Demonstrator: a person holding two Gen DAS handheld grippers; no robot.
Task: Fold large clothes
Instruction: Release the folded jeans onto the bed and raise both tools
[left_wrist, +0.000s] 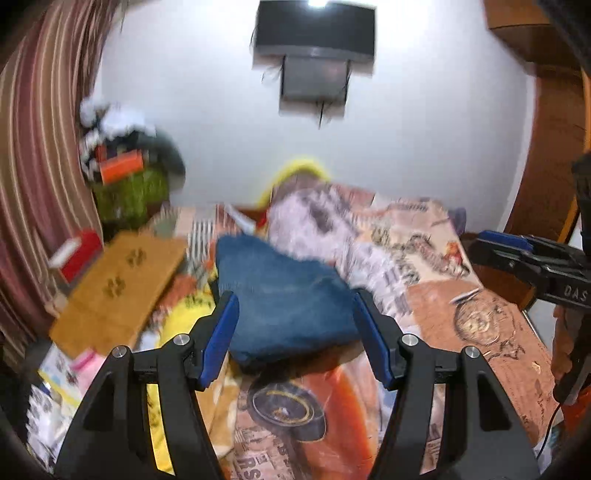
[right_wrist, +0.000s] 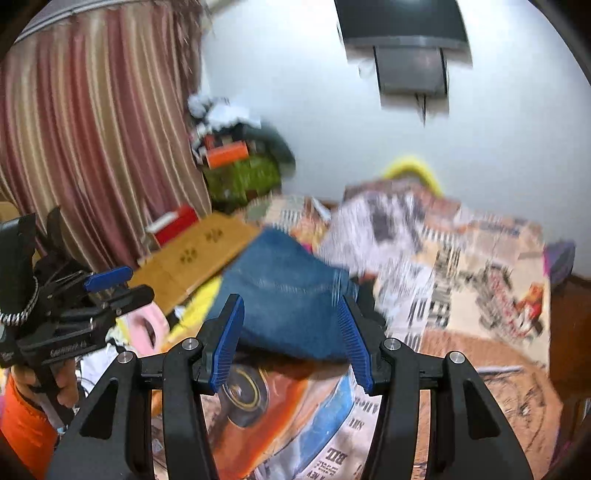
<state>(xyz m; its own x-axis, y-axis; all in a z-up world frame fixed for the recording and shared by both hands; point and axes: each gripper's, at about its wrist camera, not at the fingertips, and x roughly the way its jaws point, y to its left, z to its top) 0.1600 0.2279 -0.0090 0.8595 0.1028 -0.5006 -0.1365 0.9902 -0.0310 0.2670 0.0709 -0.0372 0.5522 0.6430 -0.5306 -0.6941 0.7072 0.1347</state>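
A folded blue denim garment (left_wrist: 284, 295) lies on the bed's printed sheet (left_wrist: 480, 325); it also shows in the right wrist view (right_wrist: 288, 295). My left gripper (left_wrist: 295, 306) is open and empty, held just in front of the denim, jaws wide apart. My right gripper (right_wrist: 291, 310) is open and empty too, its blue pads on either side of the denim's near edge as seen from behind. The right gripper shows at the right edge of the left wrist view (left_wrist: 528, 258); the left gripper shows at the left of the right wrist view (right_wrist: 92, 295).
A crumpled white and grey printed cloth (left_wrist: 317, 221) lies behind the denim. A flat brown cardboard box (left_wrist: 118, 288) lies at the bed's left, with yellow cloth (left_wrist: 184, 317) beside it. A striped curtain (right_wrist: 92, 129), a cluttered pile (left_wrist: 125, 162) and a wall-mounted TV (left_wrist: 314, 33) stand beyond.
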